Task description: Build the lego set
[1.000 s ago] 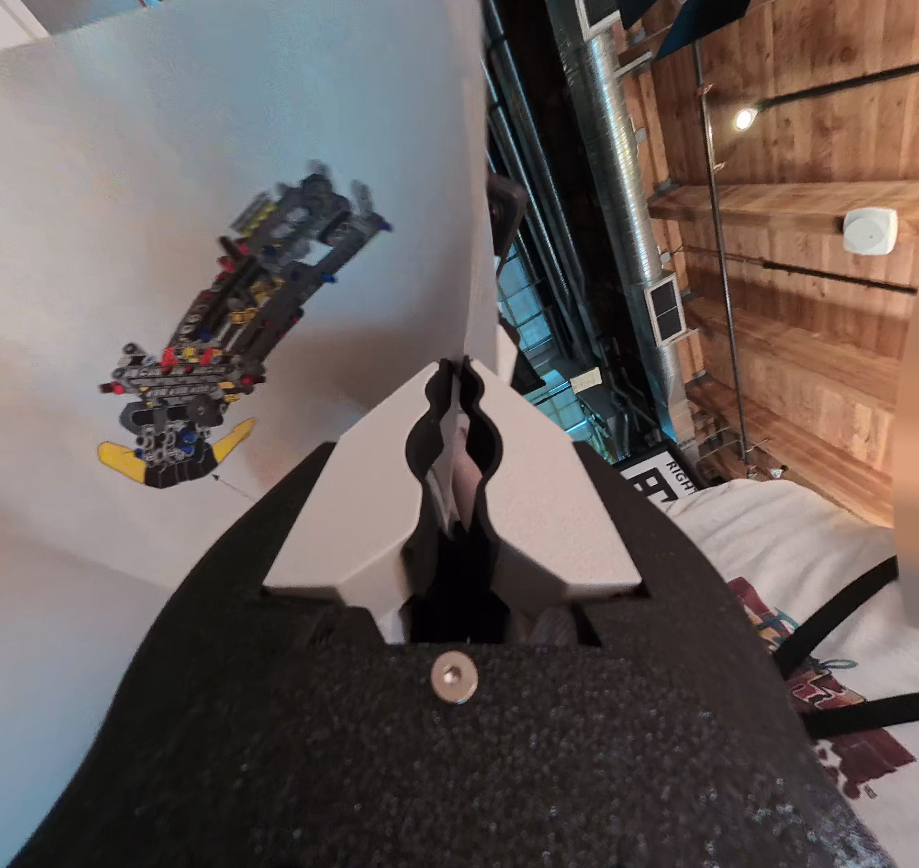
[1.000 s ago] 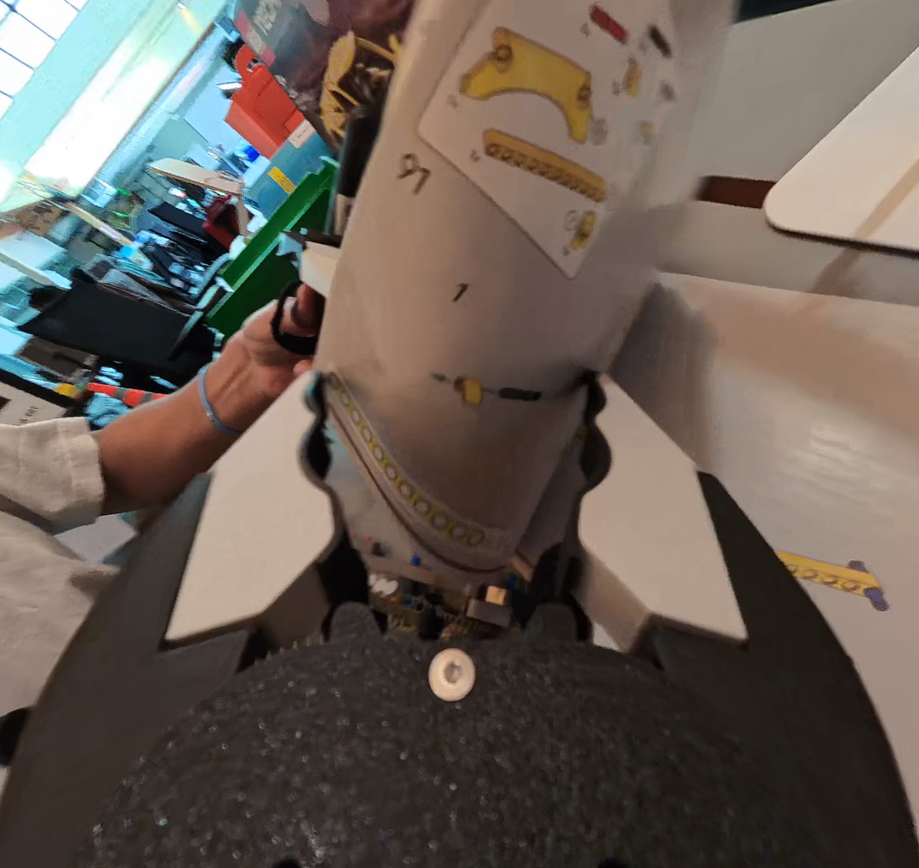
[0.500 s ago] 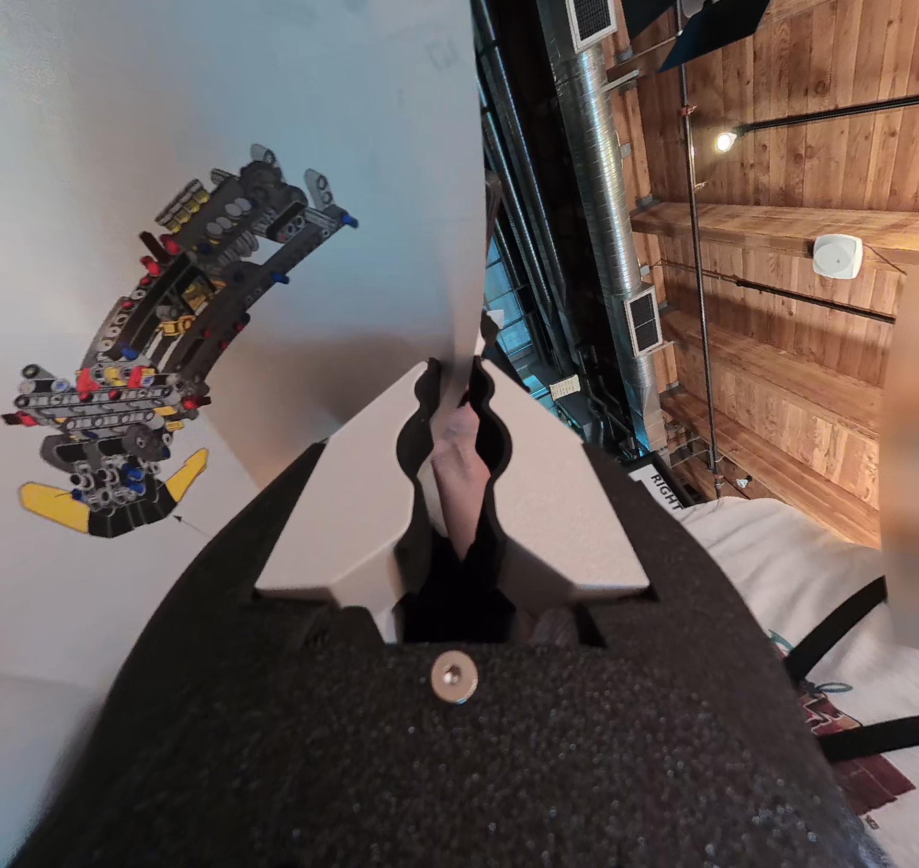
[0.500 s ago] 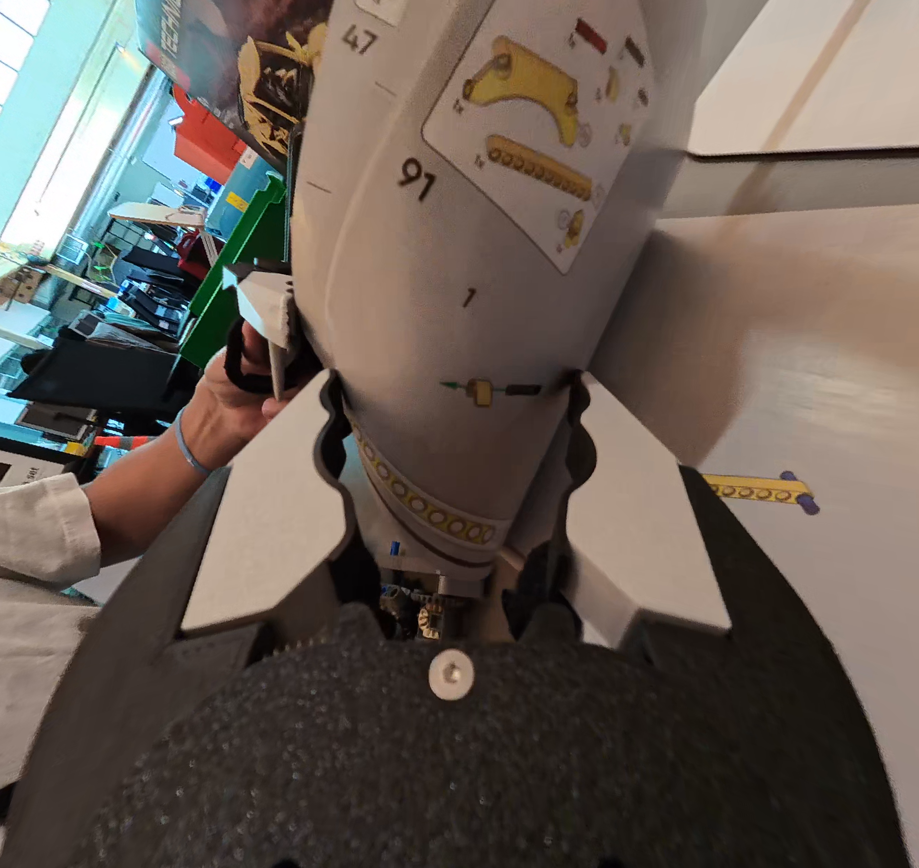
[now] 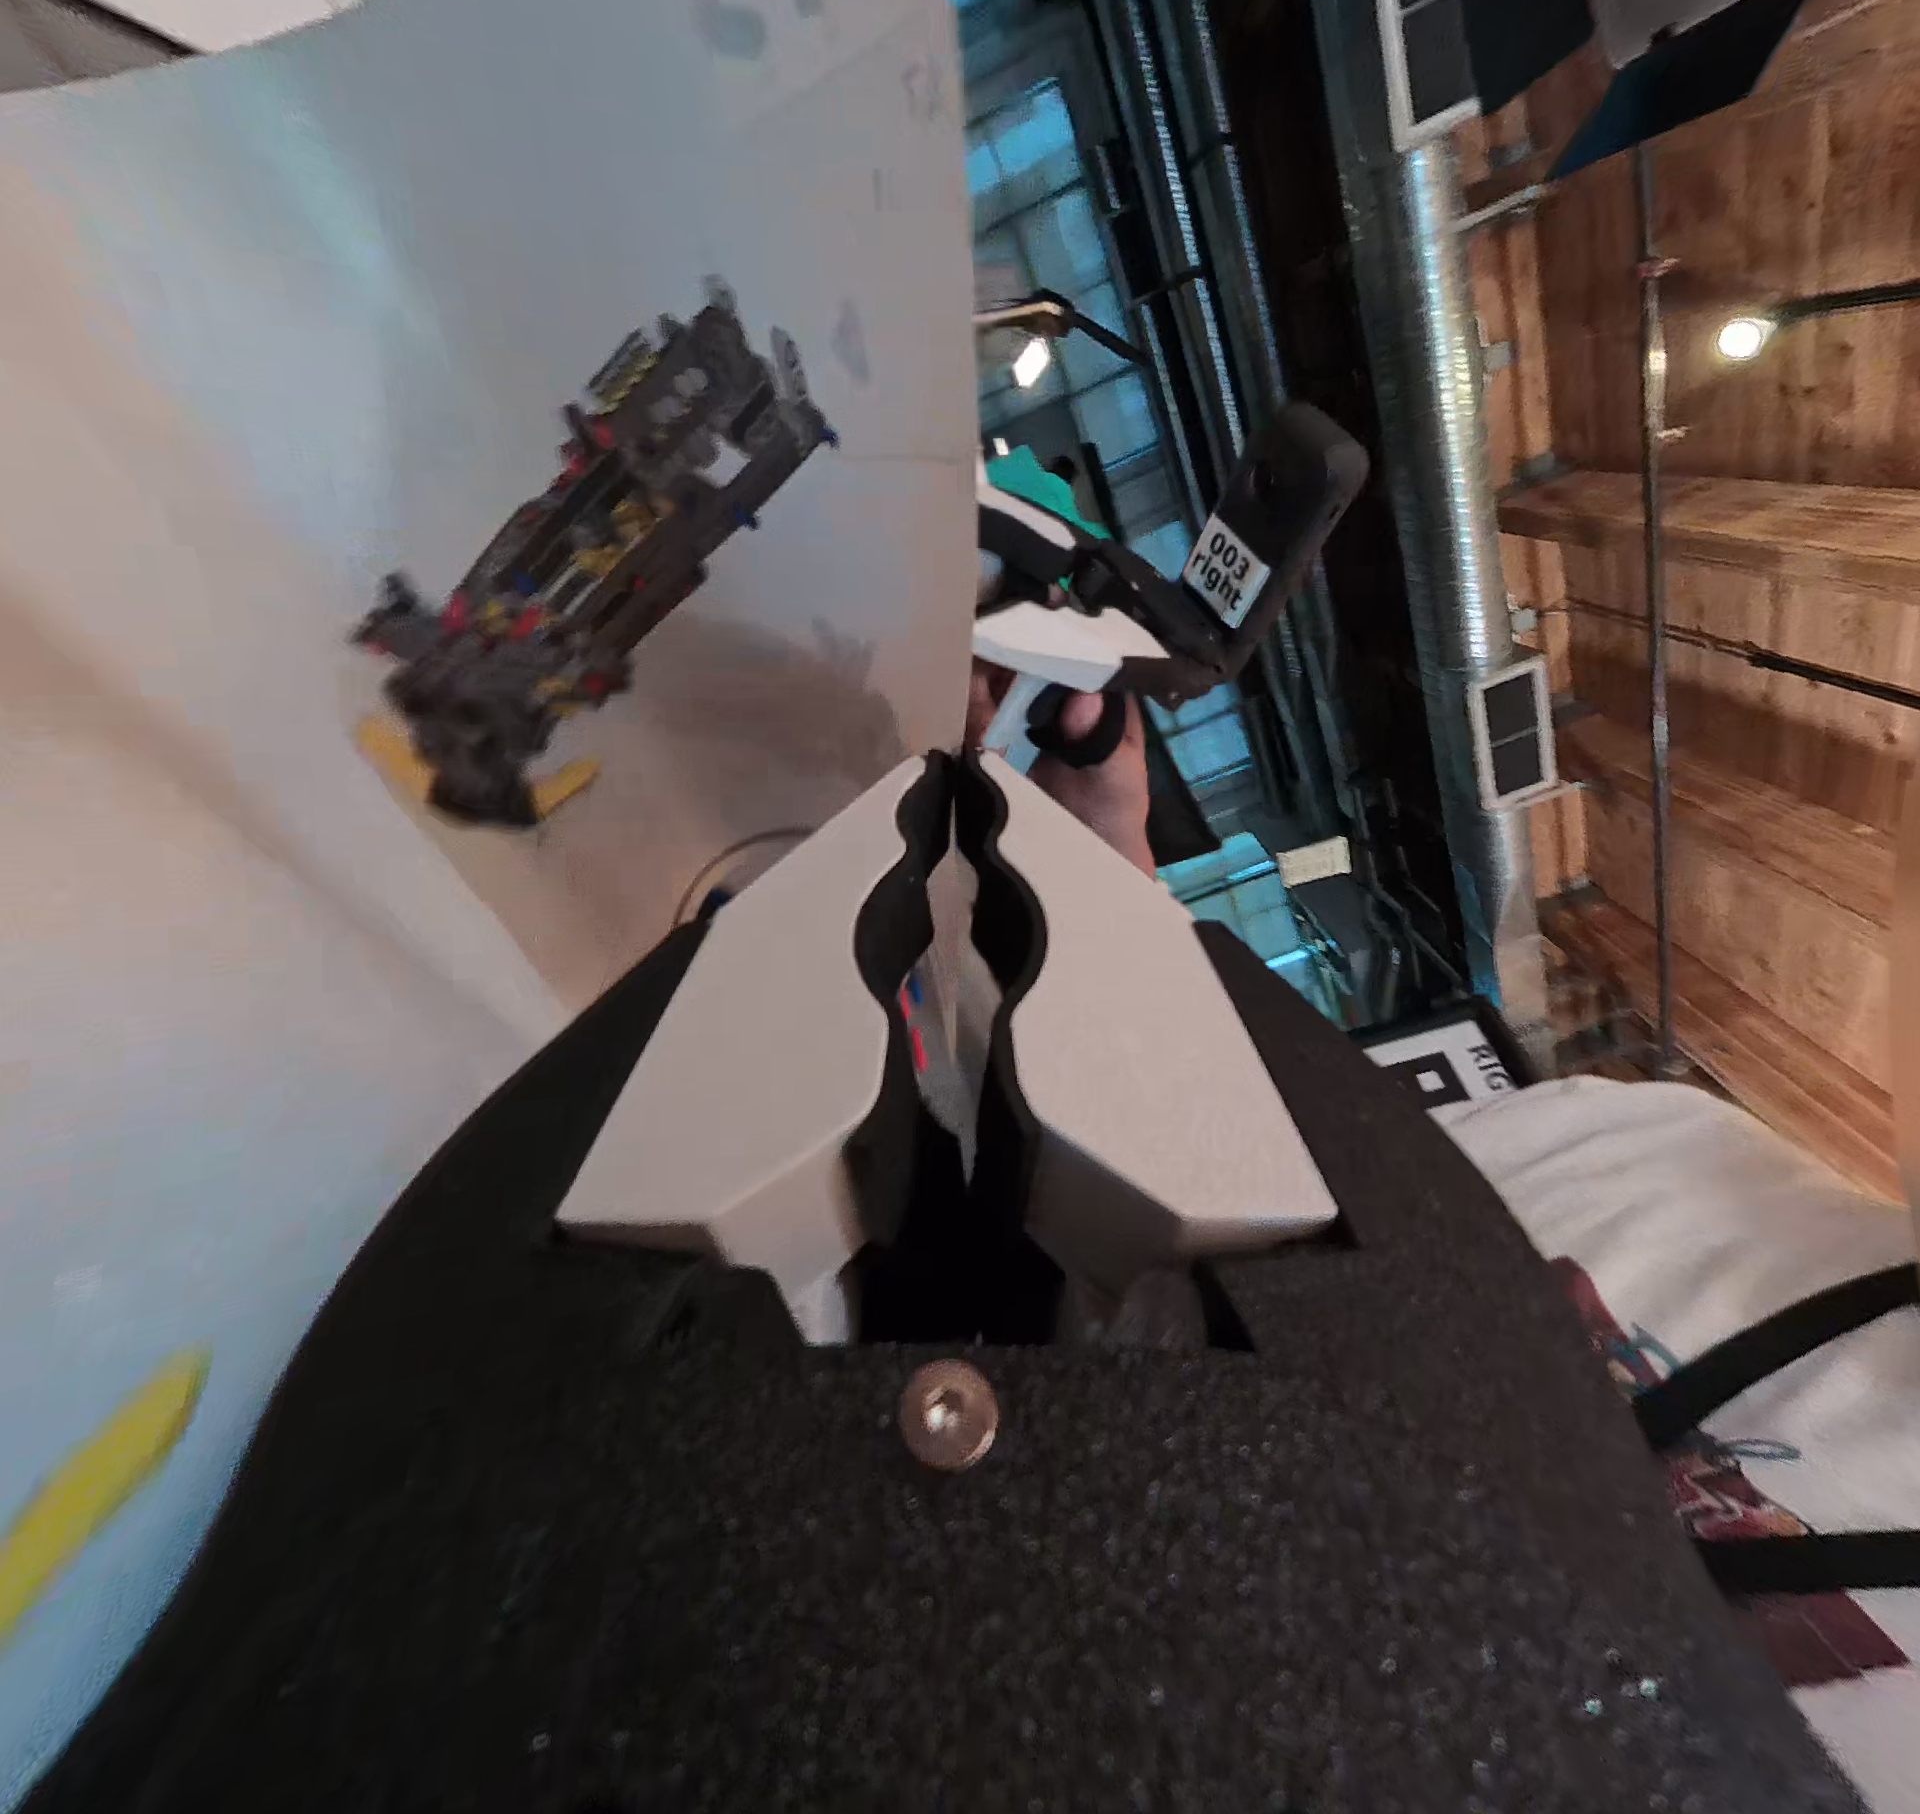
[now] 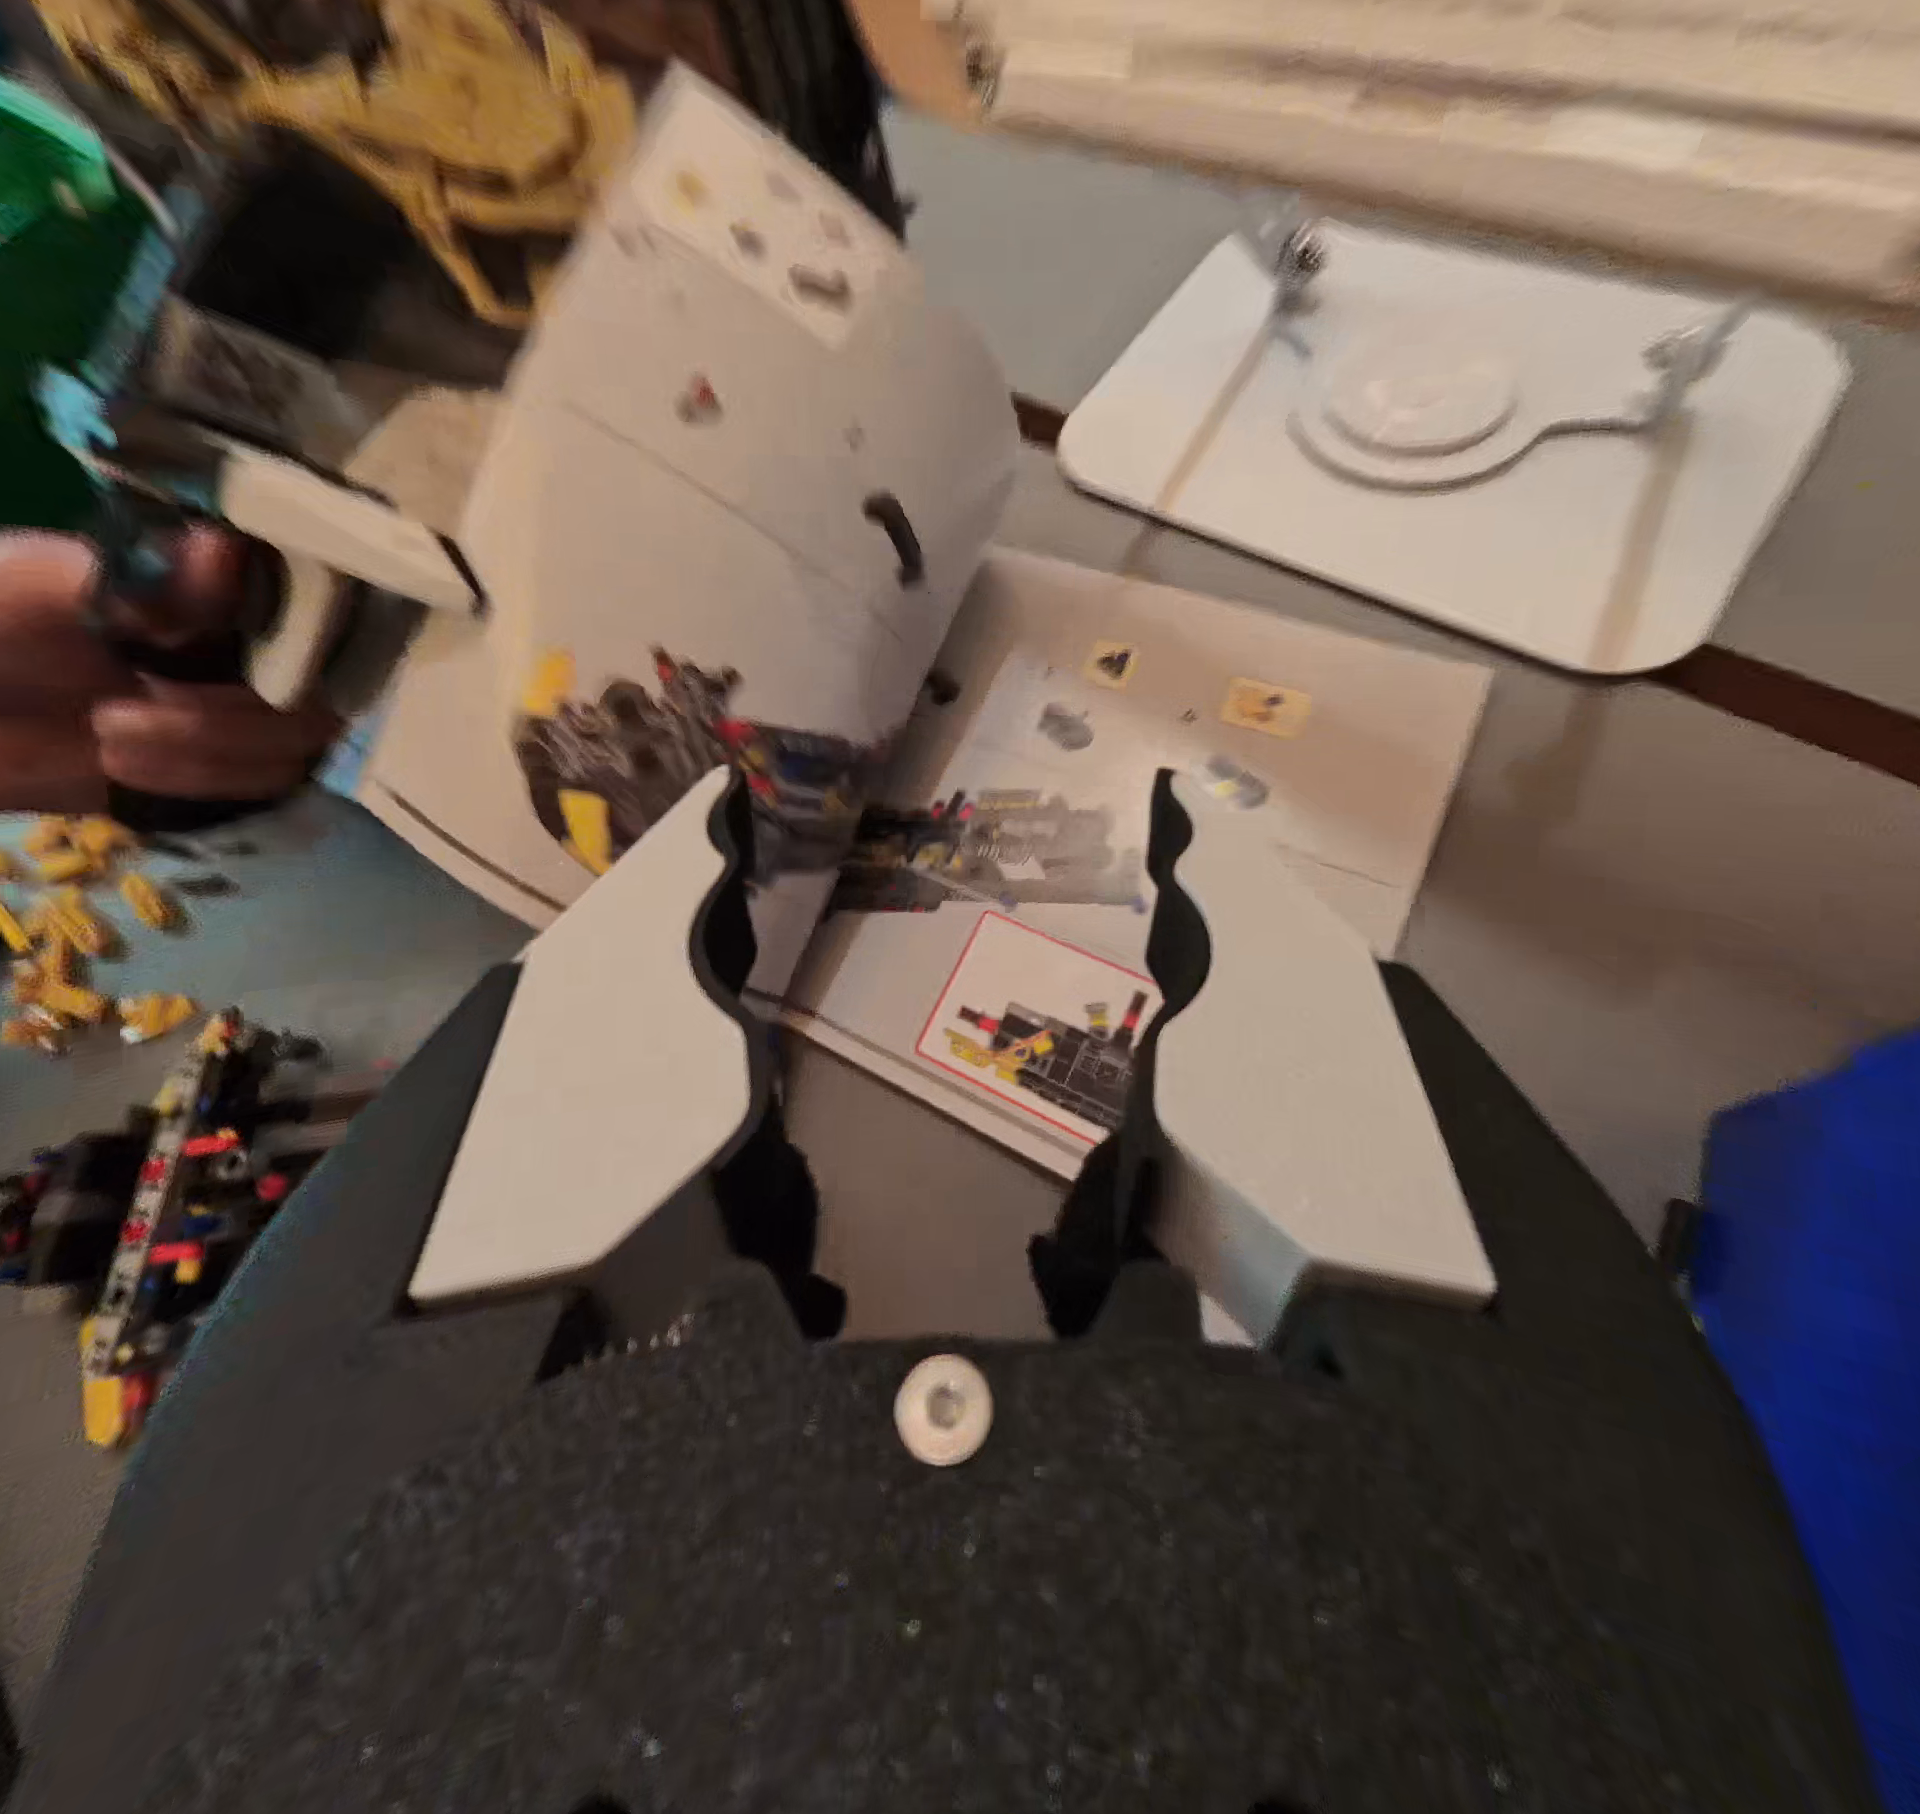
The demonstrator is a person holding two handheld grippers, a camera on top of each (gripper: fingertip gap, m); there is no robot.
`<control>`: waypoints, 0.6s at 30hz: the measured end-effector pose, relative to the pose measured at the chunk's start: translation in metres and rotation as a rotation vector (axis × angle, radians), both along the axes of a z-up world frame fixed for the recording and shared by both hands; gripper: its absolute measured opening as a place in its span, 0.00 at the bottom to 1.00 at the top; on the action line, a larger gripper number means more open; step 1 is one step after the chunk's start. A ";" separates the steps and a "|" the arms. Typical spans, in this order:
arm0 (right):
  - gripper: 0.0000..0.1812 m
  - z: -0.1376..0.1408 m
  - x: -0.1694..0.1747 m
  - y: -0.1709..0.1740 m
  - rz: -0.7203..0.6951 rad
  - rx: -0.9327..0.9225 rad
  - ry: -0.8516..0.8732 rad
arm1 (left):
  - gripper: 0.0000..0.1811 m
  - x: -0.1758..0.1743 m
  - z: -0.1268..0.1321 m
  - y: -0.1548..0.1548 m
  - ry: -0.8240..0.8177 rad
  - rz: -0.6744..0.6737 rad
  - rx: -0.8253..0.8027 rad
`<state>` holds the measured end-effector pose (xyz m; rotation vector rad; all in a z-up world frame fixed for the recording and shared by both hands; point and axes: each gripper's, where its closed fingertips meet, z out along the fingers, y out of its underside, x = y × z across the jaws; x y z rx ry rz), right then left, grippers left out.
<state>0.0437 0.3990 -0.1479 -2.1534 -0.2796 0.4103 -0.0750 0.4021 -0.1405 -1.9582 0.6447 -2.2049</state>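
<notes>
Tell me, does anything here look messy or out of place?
Yes. Small yellow Lego pieces lie scattered loose on the table's left side. One page of the instruction booklet stands bent upward, pinched at its edge by the left gripper.

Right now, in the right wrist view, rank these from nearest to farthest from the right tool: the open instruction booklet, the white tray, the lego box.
1. Open instruction booklet, just ahead of the right tool.
2. White tray, beyond, upper right.
3. Lego box, far upper left, blurred.
</notes>
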 end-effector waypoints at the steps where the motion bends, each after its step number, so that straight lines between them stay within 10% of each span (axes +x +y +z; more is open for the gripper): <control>1: 0.41 -0.016 -0.006 0.000 0.030 -0.047 -0.045 | 0.00 -0.016 -0.002 0.000 0.031 0.018 0.012; 8: 0.02 -0.098 0.018 0.011 0.016 -0.226 -0.400 | 0.00 -0.178 -0.032 0.015 0.408 0.184 0.186; 18: 0.00 -0.101 0.017 -0.020 -0.188 -0.235 -0.485 | 0.00 -0.263 -0.081 0.050 0.821 0.292 0.370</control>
